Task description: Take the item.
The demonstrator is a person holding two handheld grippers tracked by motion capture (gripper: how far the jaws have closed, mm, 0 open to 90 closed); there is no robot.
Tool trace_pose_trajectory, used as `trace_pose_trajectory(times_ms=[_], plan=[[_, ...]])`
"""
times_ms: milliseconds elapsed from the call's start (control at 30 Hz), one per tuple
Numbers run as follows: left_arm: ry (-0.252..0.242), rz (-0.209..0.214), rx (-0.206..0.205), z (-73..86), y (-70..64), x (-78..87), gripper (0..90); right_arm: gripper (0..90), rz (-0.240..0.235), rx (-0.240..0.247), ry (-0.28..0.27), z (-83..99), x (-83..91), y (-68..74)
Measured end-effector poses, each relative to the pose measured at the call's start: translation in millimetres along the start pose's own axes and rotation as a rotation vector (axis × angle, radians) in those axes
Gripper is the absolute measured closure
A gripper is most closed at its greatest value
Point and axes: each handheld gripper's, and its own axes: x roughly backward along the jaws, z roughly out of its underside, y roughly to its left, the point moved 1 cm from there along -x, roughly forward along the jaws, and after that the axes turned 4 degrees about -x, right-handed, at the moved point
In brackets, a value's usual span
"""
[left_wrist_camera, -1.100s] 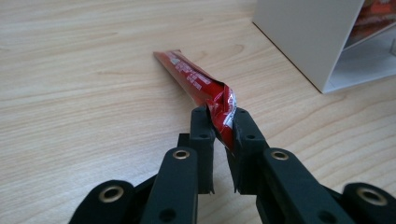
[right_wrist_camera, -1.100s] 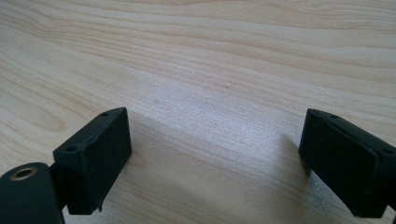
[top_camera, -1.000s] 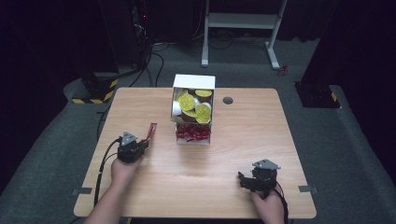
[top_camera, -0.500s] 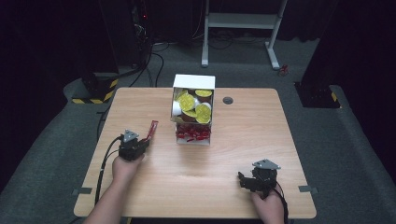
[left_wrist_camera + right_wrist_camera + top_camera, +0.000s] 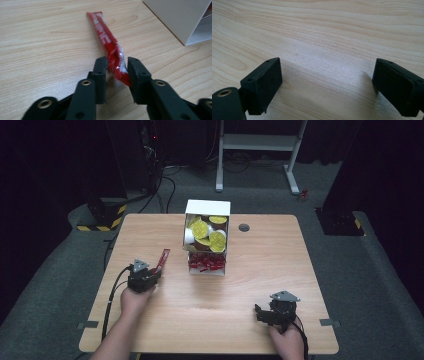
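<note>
Red sachet (image 5: 161,260): in high view we see it angled up from left gripper (image 5: 150,275), left of white box (image 5: 207,207) on table (image 5: 300,270); right gripper (image 5: 265,315) rests apart, near front edge.

Left gripper view: jaws clamp sachet (image 5: 110,47) at near end, far end on wood. We judge it light, soft, slick film; grip flat near end, gently.

Right gripper view: jaws wide apart over bare table (image 5: 324,30).
</note>
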Motion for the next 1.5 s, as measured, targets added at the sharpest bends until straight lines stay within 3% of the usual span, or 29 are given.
trace_pose_trajectory(times_ms=[267,400,467,600,767,900,1100,1300,1433,1500], plan=[[-0.015,-0.006,0.015,-1.9,0.3,3.1,45.7,9.0,-0.002,-0.001,0.001,0.0,0.0,0.2],[-0.031,0.011,0.011,-4.5,-2.9,7.2,44.1,9.0,-0.003,0.003,0.001,-0.1,-0.1,0.1],[-0.035,0.037,0.038,-6.1,-3.4,8.5,43.9,8.9,-0.003,0.003,0.0,-0.1,-0.1,0.1],[-0.024,0.04,0.019,-7.8,-4.3,16.5,42.0,9.0,-0.003,0.003,0.001,-0.1,-0.1,0.1],[0.031,0.031,-0.036,-3.9,-8.9,31.0,35.1,8.9,-0.004,0.004,0.001,-0.1,-0.1,0.0],[0.027,0.052,-0.029,5.7,-12.6,46.7,31.9,8.9,-0.007,0.011,-0.001,-0.2,-0.3,-0.5],[0.088,0.085,-0.027,33.4,-14.1,66.9,29.4,8.9,-0.007,0.008,0.0,-0.2,-0.2,-0.3],[0.121,0.051,-0.057,59.2,-13.7,79.1,28.7,8.9,-0.007,0.008,0.0,-0.2,-0.2,-0.3],[0.103,0.026,-0.105,63.3,-17.5,78.6,27.6,8.9,-0.007,0.008,0.0,0.0,-0.1,-0.3],[0.101,0.028,-0.102,63.4,-18.5,77.9,26.1,8.8,-0.007,0.008,-0.001,0.0,-0.1,-0.3]])
